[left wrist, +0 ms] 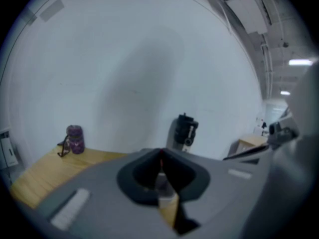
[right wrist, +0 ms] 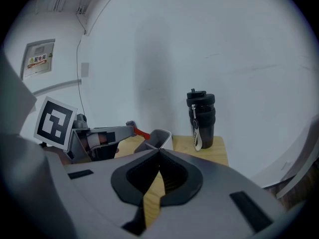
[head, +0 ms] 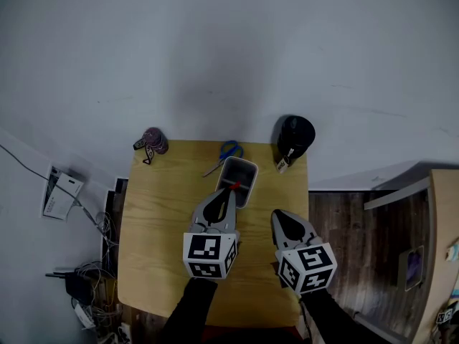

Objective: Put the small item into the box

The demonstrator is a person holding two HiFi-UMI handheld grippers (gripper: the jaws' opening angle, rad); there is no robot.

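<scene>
The box is a pale rectangular bin, open on top, at the back middle of the wooden table. My left gripper is shut on a small red item, and its tips reach the box's near rim. In the right gripper view the small red item sticks out of the left gripper just beside the box. In the left gripper view only a red sliver shows at the left gripper tips. My right gripper hovers to the right, shut and empty, as the right gripper shows in its own view.
Blue-handled scissors lie just behind the box. A black bottle with a white tag stands at the table's back right corner, and a purple cup at the back left. Cables and a white device lie on the floor at left.
</scene>
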